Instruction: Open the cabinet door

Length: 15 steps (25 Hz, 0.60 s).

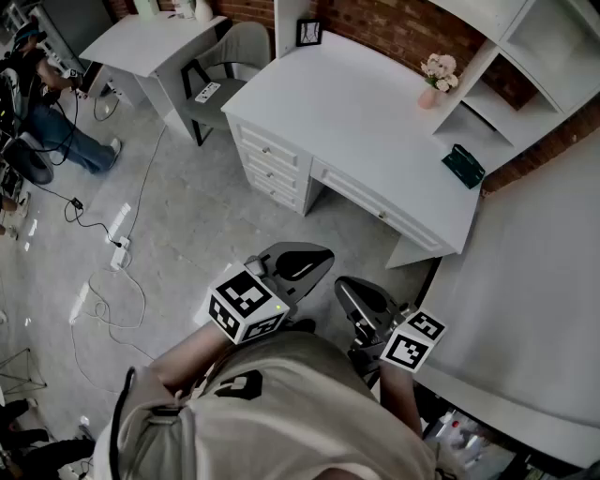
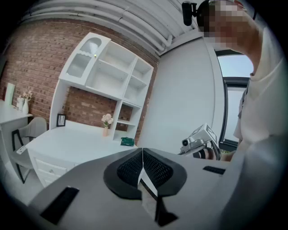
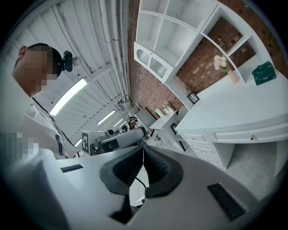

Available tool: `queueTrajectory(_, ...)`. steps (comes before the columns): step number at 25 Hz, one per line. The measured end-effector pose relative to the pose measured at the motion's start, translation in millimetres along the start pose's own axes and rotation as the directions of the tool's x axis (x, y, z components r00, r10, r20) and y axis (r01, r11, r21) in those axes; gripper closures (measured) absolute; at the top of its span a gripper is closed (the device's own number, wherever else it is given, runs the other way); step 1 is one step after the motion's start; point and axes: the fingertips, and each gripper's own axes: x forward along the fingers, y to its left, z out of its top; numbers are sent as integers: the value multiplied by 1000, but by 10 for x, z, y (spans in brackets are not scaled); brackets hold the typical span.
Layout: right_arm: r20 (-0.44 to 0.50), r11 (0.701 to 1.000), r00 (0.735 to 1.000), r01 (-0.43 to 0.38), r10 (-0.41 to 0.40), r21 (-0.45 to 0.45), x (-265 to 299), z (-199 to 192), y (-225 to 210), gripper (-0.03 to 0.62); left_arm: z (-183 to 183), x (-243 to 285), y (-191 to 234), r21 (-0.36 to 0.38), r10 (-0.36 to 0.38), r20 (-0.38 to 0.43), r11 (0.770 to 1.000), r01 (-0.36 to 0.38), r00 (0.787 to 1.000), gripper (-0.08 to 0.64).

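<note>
At the bottom of the head view, closest to the camera, the left gripper (image 1: 302, 264) and right gripper (image 1: 354, 295) sit side by side over the floor (image 1: 187, 216), both angled slightly downward. In the left gripper view the two dark pads of the left gripper (image 2: 143, 161) are pressed flat together with nothing between them. The right gripper (image 3: 143, 164) is clenched in the same way, also empty.

The floor is pale grey and mottled. White cables (image 1: 103, 300) loop across it at lower left, and a power strip (image 1: 119, 248) lies near them.

Further off, at the centre of the head view, stands a white desk (image 1: 347, 122) with a stack of drawers (image 1: 272, 164) at its left end. Its top holds a pink vase of flowers (image 1: 436, 80), a dark green object (image 1: 464, 166) and a small picture frame (image 1: 309, 33).

A wide pale panel (image 1: 534, 281) fills the right edge. A white shelf unit (image 1: 525, 56) rises from the desk at upper right, against a red brick wall (image 1: 403, 28).

The cabinet door (image 3: 153, 63) is the arched front on the shelf unit's top end compartment. It is well apart from both grippers and looks closed.

A grey chair (image 1: 220, 70), a second white table (image 1: 150, 42) and a person (image 1: 47, 122) occupy the upper left.
</note>
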Motion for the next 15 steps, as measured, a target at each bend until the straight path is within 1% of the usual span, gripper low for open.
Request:
queueTrajectory(4, -3, 1000, 1000, -5, 5, 12, 194, -14, 55, 565, -16, -221, 212, -8, 36, 20, 999, -36, 999, 540)
queueTrajectory(8, -31, 999, 999, -29, 29, -16, 387, -24, 159, 565, 35, -428, 416, -12, 87, 52, 996, -87, 995, 540)
queueTrajectory(11, -7, 1000, 1000, -11, 11, 5, 458, 5, 150, 565, 25, -535, 515, -14, 112, 49, 994, -112, 992, 540)
queueTrajectory(13, 10, 1000, 1000, 3, -3, 29, 446, 9, 142, 565, -20, -570, 535, -17, 115, 37, 993, -114, 993, 540)
queueTrajectory(15, 19, 999, 1000, -3, 2, 33, 427, 32, 180, 565, -35, -581, 558, -15, 115, 30, 993, -115, 993, 540)
